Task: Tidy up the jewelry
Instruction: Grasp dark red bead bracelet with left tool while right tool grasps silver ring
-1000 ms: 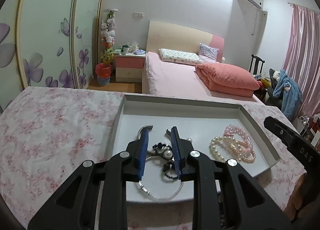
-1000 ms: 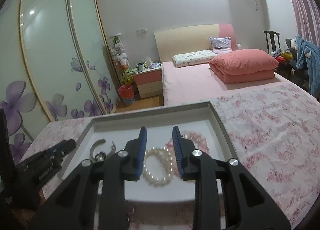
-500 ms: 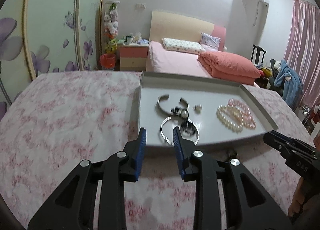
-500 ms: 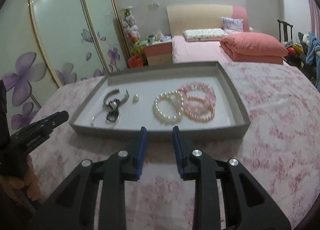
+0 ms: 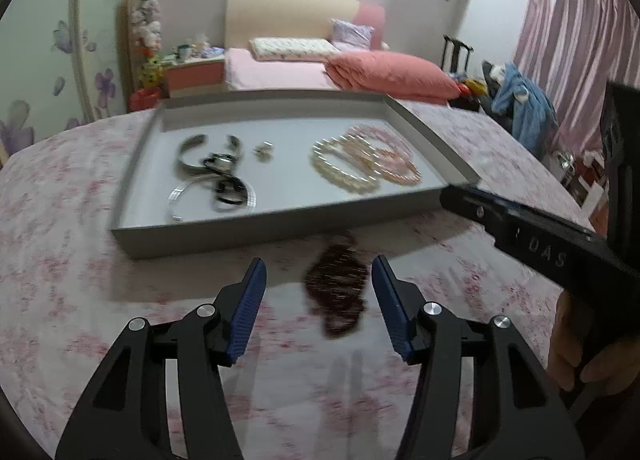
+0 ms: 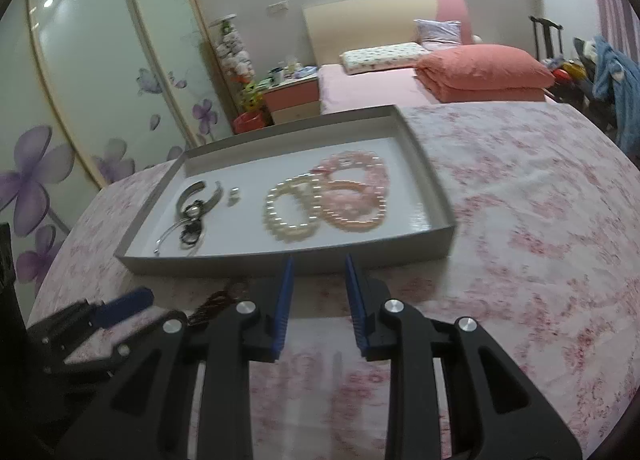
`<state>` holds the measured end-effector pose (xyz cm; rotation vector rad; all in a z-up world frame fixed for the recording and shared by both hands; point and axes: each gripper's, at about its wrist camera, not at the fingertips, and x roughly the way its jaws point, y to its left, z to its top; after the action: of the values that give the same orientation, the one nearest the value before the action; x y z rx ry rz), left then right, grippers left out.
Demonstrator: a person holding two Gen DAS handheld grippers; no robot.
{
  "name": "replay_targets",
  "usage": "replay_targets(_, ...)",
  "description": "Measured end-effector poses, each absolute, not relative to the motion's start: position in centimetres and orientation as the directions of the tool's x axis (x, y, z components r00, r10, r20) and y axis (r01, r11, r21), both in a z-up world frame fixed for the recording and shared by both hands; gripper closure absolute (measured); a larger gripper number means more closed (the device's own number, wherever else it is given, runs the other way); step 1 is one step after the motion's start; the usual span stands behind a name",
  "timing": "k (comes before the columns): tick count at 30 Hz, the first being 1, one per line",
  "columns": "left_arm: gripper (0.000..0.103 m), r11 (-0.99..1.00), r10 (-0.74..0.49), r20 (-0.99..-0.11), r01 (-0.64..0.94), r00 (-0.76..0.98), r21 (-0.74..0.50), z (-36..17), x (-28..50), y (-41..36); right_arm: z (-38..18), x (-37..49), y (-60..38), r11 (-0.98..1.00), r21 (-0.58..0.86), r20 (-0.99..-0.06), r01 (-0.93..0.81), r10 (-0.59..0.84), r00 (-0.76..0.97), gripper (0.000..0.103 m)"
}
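Note:
A grey tray [image 5: 280,219] on the floral cloth holds a pearl bracelet [image 5: 344,167], pink bead bracelets [image 5: 392,155], silver bangles [image 5: 200,163] with a dark piece, and a small earring [image 5: 264,149]. A dark red bead bracelet [image 5: 338,296] lies on the cloth in front of the tray, between the fingers of my open left gripper [image 5: 318,300]. My right gripper [image 6: 318,296] is open and empty, just before the tray's [image 6: 288,260] front wall. The dark bracelet [image 6: 214,306] shows left of it, partly hidden.
The table has a pink floral cloth [image 6: 540,240]. The right gripper's body [image 5: 540,240] reaches in at the right of the left wrist view. A bed [image 5: 320,71], a nightstand and a wardrobe stand behind.
Both grippers have pulled back from the tray and opened wider. The left one has swung right and now straddles the dark red bracelet on the cloth.

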<state>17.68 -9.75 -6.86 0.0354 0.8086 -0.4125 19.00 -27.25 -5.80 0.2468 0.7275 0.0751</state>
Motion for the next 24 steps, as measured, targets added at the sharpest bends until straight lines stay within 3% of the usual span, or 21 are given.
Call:
replay_targets(4,0.039,0.921,-0.305,-0.742,0.383,0.597,-0.071,-7.6,17.9,-11.6,-5.9,18.7,-28.7,0.965,0.259,-0.648,0.052,0.133,0.750,0.076)
replay_targets(11,0.039,0.941,-0.179,-0.786,0.336,0.592,0.039,-9.0,18.5,-12.5,-5.9,18.7,-28.7,0.964,0.264,-0.648,0.041,0.145,0.748,0.076)
replay_targets(13,0.062,0.948,-0.176,-0.782,0.318,0.597,0.029,-8.8,18.7,-11.8,-5.9,18.7,-28.3,0.964,0.265,-0.648,0.030,0.155,0.746,0.076)
replay_targets(16,0.088,0.954,-0.170,-0.779,0.300,0.604,0.025,-8.8,18.9,-10.4,-5.9,18.8,-27.6,0.964,0.265,-0.650,0.012,0.170,0.740,0.076)
replay_targets(24,0.092,0.981,-0.110,-0.776,0.193,0.621,0.015,-8.5,19.4,-4.5,-6.7,19.1,-23.9,0.966,0.241,-0.692,-0.095,0.239,0.681,0.077)
